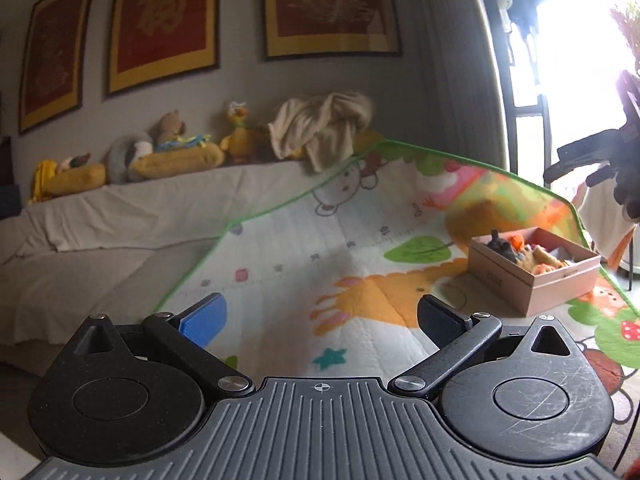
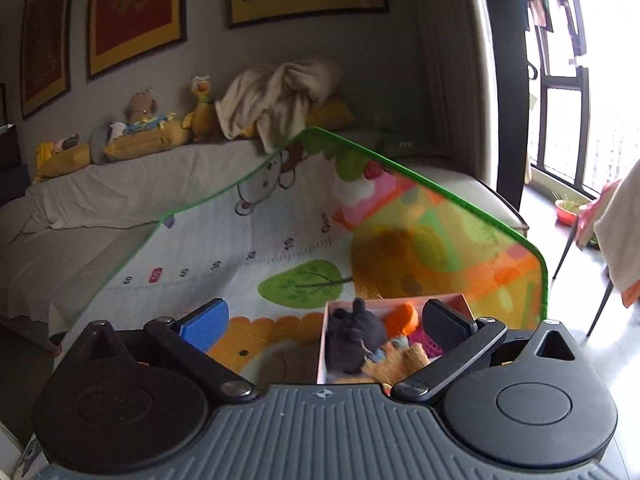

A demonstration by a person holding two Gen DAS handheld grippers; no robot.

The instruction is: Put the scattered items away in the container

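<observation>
Wall: grey, ahead, with red framed hangings [image 1: 330, 4].
Sofa [image 1: 120, 216]: ahead-left, under a pale cover; plush toys [image 1: 176, 152] and a crumpled blanket [image 1: 320, 128] along its back.
Window [image 2: 572, 120]: far right, dark-framed, glaring daylight.
Floor [image 2: 560, 248]: grey, right.

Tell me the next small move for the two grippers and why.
Probably draw both back from the pink box and stop. Left gripper and right gripper each have open jaws with nothing between them, the toys already lie inside the box, and no loose item shows on the play mat.
</observation>
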